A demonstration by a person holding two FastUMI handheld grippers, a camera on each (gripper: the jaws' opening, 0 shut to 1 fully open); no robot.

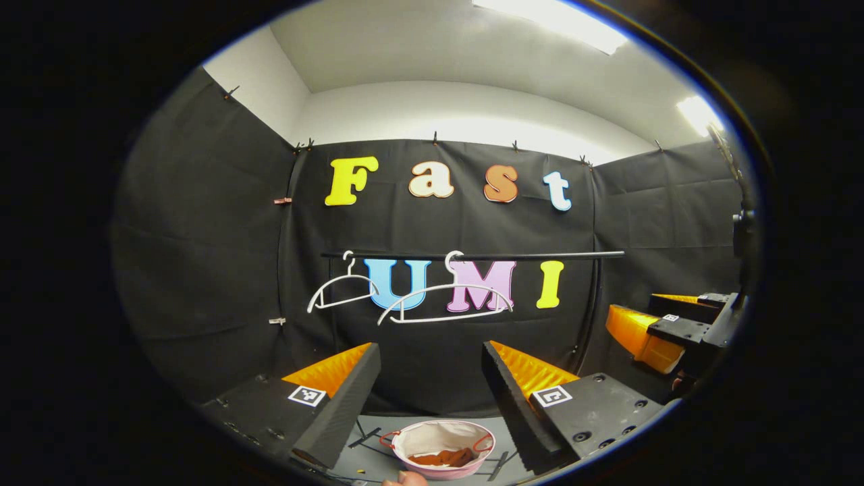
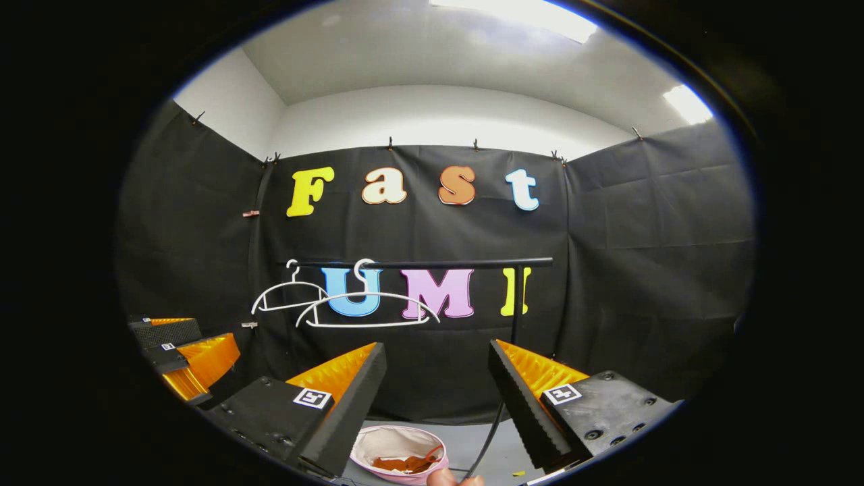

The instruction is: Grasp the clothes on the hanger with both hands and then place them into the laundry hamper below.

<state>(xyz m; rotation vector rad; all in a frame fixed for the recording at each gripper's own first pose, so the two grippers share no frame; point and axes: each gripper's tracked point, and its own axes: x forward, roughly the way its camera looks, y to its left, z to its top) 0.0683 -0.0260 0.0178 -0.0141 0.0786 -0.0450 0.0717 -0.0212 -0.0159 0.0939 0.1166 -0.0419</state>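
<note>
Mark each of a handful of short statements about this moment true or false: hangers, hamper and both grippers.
1. Two white hangers hang bare on the black rail. True.
2. The left gripper is shut on a garment. False: its fingers stand apart with nothing between them.
3. An orange-brown garment lies inside the pink hamper. True.
4. The right gripper grips a hanger. False: it is open, clear of the hangers.

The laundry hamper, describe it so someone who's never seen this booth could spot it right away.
Start at the black rail with two bare white hangers. Look straight down to the grey floor: the laundry hamper is the round pink-rimmed tub with a pale lining, holding a crumpled orange-brown garment.
</note>
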